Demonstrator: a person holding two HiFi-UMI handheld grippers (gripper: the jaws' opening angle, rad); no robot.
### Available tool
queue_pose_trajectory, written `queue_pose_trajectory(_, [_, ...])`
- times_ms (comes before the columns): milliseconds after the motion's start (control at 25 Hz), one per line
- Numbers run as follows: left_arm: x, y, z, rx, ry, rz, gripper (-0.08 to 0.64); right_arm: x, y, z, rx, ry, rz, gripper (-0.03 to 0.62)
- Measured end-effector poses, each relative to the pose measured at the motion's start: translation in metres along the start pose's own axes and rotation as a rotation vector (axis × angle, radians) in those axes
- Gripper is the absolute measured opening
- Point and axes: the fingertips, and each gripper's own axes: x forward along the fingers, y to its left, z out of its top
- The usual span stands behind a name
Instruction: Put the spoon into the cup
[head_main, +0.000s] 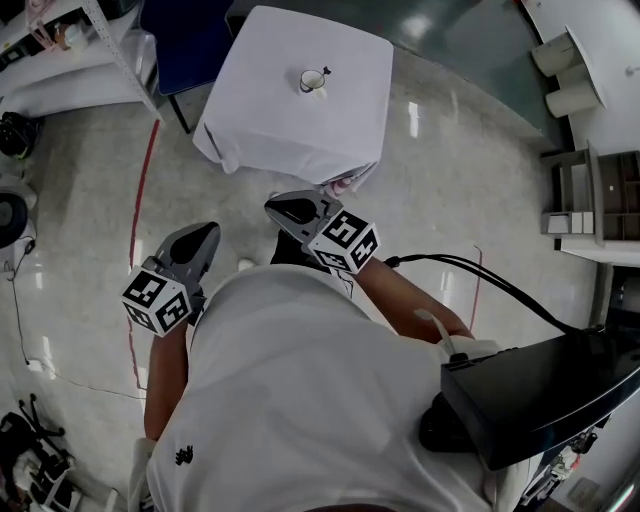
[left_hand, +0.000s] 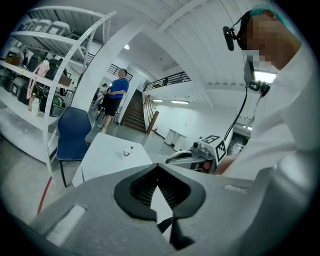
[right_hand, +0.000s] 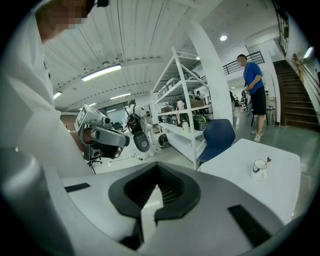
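A small white cup (head_main: 313, 82) stands on the white-clothed table (head_main: 290, 120), far from me, with a spoon (head_main: 326, 72) leaning out of it. The cup (right_hand: 259, 166) and spoon (right_hand: 268, 160) also show in the right gripper view, and the cup (left_hand: 127, 152) is tiny in the left gripper view. My left gripper (head_main: 205, 232) and right gripper (head_main: 281, 208) hover over the floor, short of the table, both shut and empty. In their own views the left gripper (left_hand: 159, 169) and right gripper (right_hand: 158, 167) show tips meeting with nothing between them.
A blue chair (head_main: 190, 40) stands at the table's far left, with white shelving (head_main: 60, 50) beyond. A red line (head_main: 140, 200) runs along the floor. A black box (head_main: 540, 390) hangs at my right side. A person in blue (left_hand: 116, 97) stands far back near the stairs.
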Motion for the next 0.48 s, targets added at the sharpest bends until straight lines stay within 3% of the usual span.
queue_pose_trajectory(480, [0.011,-0.008,-0.002,0.002,0.032,0.000,0.005,-0.009,-0.005,-0.007,0.024,-0.016,0.007,0.008])
